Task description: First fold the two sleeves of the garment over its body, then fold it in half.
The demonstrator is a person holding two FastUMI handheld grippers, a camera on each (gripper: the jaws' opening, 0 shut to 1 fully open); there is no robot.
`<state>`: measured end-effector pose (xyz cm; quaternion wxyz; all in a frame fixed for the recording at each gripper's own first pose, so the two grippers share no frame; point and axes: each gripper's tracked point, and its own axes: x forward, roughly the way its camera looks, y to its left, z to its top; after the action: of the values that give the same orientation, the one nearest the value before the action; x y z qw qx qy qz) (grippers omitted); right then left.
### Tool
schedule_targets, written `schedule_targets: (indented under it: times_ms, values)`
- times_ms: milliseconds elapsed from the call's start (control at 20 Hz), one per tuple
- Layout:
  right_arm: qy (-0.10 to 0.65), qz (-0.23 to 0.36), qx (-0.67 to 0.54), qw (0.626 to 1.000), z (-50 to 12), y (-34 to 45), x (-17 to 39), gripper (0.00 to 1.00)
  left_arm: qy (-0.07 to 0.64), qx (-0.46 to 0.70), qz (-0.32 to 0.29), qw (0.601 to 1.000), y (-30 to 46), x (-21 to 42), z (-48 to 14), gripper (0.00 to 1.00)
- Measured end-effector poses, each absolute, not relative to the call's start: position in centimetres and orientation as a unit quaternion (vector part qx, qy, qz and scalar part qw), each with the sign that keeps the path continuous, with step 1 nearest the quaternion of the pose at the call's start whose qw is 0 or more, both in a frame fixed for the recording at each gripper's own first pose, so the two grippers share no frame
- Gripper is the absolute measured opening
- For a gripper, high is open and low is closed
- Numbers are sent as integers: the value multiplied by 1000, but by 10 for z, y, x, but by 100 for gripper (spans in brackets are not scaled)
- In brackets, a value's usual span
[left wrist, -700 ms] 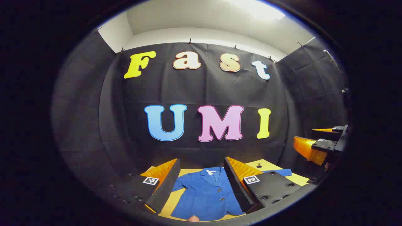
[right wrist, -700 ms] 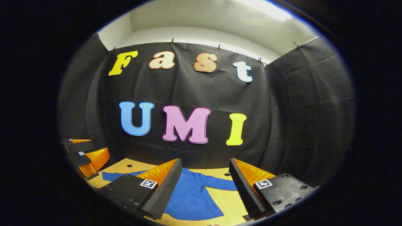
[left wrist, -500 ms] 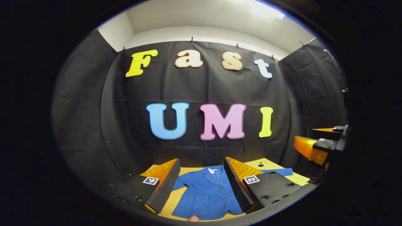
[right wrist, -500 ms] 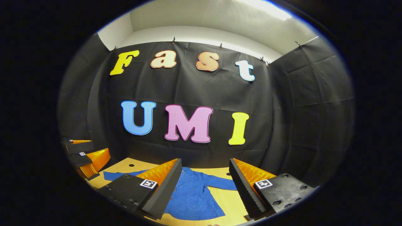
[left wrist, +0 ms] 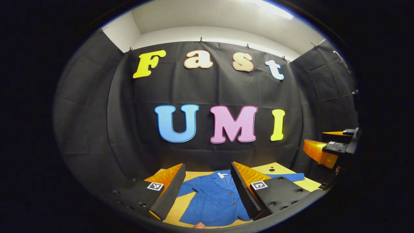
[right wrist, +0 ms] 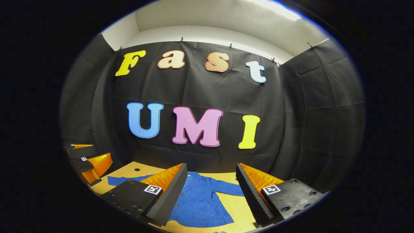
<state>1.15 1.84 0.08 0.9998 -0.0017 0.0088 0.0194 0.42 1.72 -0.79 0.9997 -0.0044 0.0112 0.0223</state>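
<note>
A blue buttoned jacket [left wrist: 213,200] lies flat on the tan table [left wrist: 278,169], collar toward the back wall, both sleeves spread out to the sides. One sleeve [left wrist: 289,176] reaches right past my left gripper's finger. My left gripper [left wrist: 207,186] hovers above the jacket's body, open, with nothing between its fingers. In the right gripper view the jacket [right wrist: 202,205] shows its other side, with a sleeve [right wrist: 228,189] stretched between the fingers. My right gripper [right wrist: 212,186] is open above it. Each gripper appears at the other view's edge: the right gripper [left wrist: 326,150], the left gripper [right wrist: 87,161].
The black cloth wall [left wrist: 207,94] stands close behind the table's far edge. Small dark holes [right wrist: 137,169] mark the tabletop. A fingertip [left wrist: 199,225] pokes in at the bottom edge of the left gripper view.
Both views have drifted slightly; the wall has shifted right and the jacket sits a touch nearer. Both grippers stay open and the jacket has not moved.
</note>
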Motion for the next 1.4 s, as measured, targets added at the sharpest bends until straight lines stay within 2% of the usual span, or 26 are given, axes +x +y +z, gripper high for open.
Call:
schedule_targets:
  times_ms: [350,600,700,850,1100,1250,1400]
  values:
    - [15,29,-5,999,2,15,26,96,5,-2,17,1000,11,8,-3,80]
    - [34,93,-51,994,6,14,60,96,18,-9,9,1000,9,10,-17,80]
    - [48,104,-34,993,13,-1,79,96,16,-15,11,1000,12,9,-17,80]
    - [92,89,15,992,18,-35,113,96,8,-22,14,1000,21,15,-13,80]
    - [163,47,1,985,6,-101,175,96,19,-19,-2,1000,24,50,-20,80]
    - [233,38,-5,972,-33,-132,210,96,52,-20,-6,998,26,82,-30,81]
    - [319,33,-26,947,-95,-169,242,96,56,-18,7,998,25,107,-28,80]
